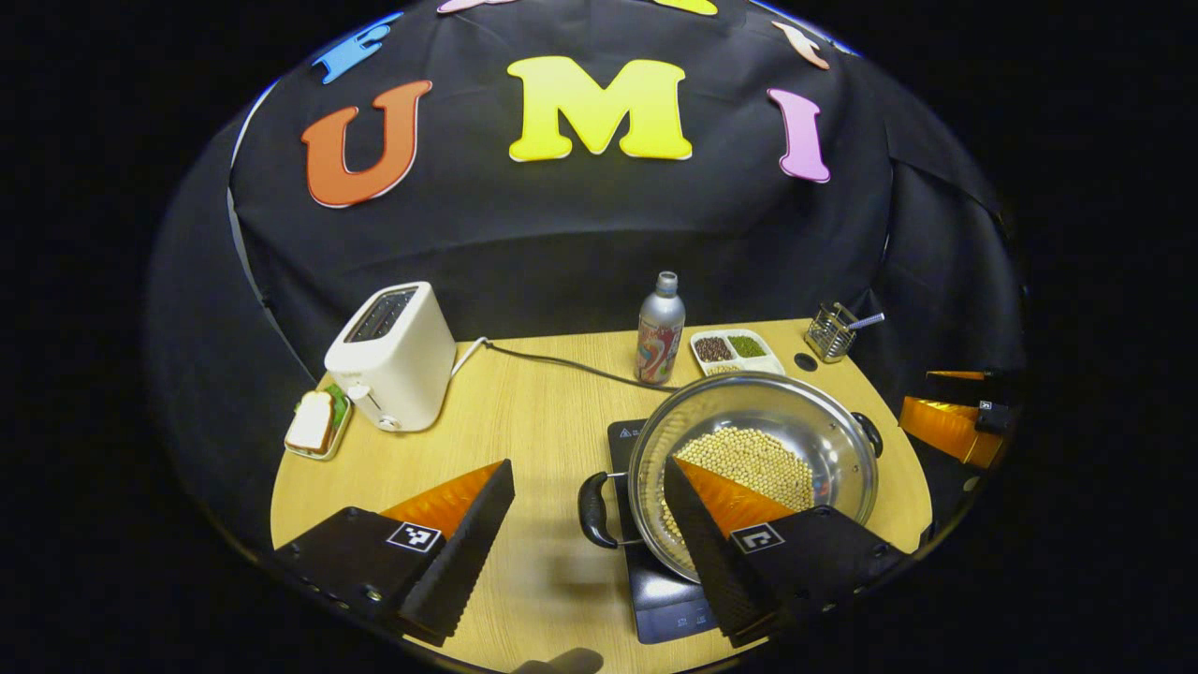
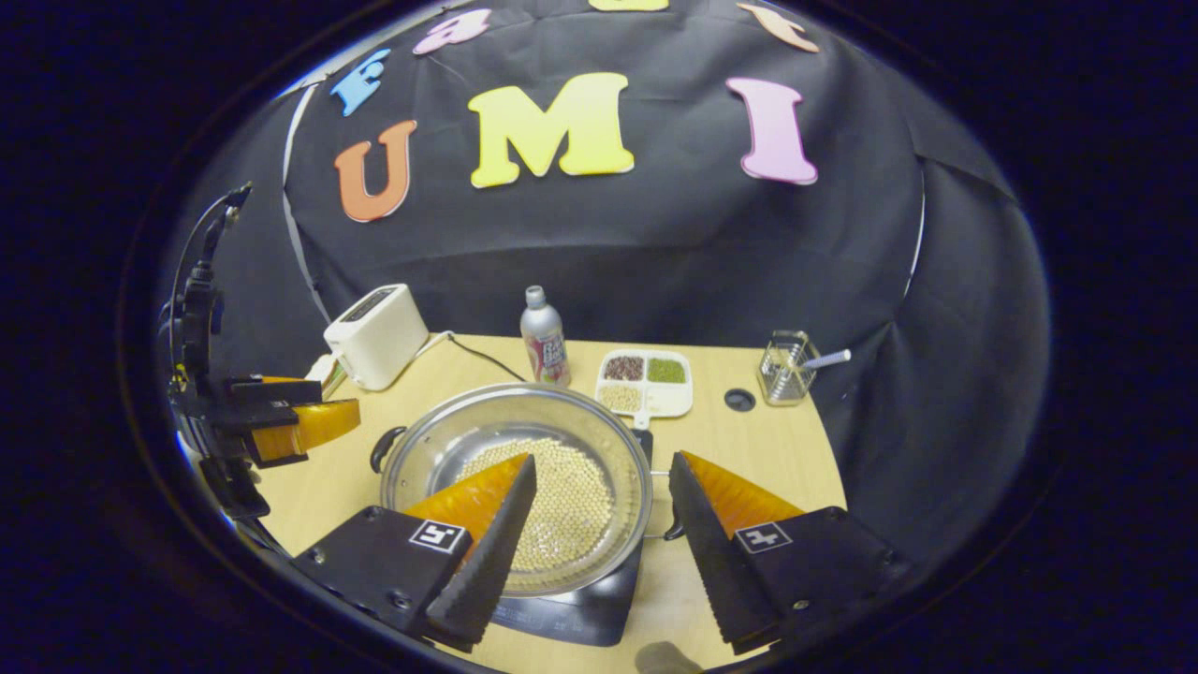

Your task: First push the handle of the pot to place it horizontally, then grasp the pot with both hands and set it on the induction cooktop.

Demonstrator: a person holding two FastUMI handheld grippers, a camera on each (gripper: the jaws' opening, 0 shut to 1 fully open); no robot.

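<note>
One wide, shiny steel pot (image 1: pixel 763 440) half full of pale round beans, two black side handles lined up straight across the table, left to right. Sitting on the flat black induction cooktop (image 1: pixel 660 594) on the light wooden table (image 1: pixel 533 421). Left gripper (image 1: pixel 585 534) spread wide, straddling the near handle, touching nothing. Right gripper (image 2: pixel 599 534) gaping too, around the other handle.

bottle (image 2: pixel 545 348): printed label, words too small to read
cooktop (image 1: pixel 669 599): small white marks along the front edge, not readable
left gripper (image 1: pixel 588 538): square black-and-white code tags, one per finger
right gripper (image 2: pixel 599 538): same kind of code tags
</note>
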